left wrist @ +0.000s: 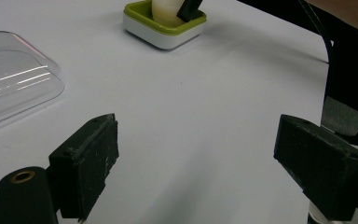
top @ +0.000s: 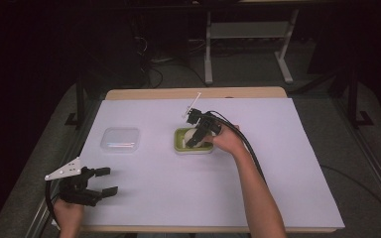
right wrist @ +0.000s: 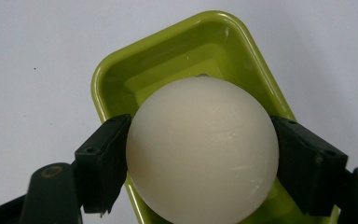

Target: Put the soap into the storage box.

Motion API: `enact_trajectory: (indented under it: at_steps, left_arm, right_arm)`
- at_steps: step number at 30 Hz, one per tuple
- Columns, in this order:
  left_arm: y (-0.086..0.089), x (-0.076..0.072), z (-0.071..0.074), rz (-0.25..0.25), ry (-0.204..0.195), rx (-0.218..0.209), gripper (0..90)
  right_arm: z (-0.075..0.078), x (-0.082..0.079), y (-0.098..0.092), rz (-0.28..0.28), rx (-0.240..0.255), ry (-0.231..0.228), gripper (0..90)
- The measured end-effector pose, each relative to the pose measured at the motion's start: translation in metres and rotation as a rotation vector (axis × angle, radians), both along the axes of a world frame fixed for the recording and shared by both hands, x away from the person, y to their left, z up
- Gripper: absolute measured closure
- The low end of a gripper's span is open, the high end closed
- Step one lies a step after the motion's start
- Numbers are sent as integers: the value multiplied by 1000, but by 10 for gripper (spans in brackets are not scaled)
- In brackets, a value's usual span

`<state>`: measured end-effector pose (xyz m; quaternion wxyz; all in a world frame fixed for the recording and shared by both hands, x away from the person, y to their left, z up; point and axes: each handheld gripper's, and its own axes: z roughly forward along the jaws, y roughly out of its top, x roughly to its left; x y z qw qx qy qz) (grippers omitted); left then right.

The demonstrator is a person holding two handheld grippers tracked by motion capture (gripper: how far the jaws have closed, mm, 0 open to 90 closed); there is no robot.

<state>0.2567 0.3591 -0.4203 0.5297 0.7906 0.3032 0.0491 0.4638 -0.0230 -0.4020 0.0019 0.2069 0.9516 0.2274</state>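
A cream white ball (right wrist: 203,149) sits between the two black jaws of my right gripper (right wrist: 200,158), which is shut on it over a lime green tray (right wrist: 168,60). In the high view the right gripper (top: 197,135) points down into that tray (top: 181,144) at the table's middle. From the left gripper view the tray (left wrist: 156,32) and the ball (left wrist: 164,13) stand far ahead. My left gripper (top: 105,181) rests near the table's front left corner, open, with nothing between its jaws (left wrist: 196,163).
A clear plastic lid (top: 120,139) lies on the white table cover, left of the tray, and shows at the left edge as the lid (left wrist: 14,77). A table frame (top: 248,37) stands on the floor beyond the far edge.
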Motion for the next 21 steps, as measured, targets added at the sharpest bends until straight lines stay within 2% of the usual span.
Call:
enact_trajectory:
  at_steps: [5,7,18,21]
  left_arm:
    - [0,0,0,-1,-1,0,132]
    - [0,0,0,0,0,-1,131]
    - [-1,0,0,-1,-5,0,131]
    - [-1,0,0,-3,-4,3,132]
  right_arm:
    - [0,0,0,-6,-2,-4,228]
    - [2,-1,-2,-11,13,-23,229]
    - [12,-5,-12,-13,41,-20,237]
    - [13,-9,-17,-18,62,-45,238]
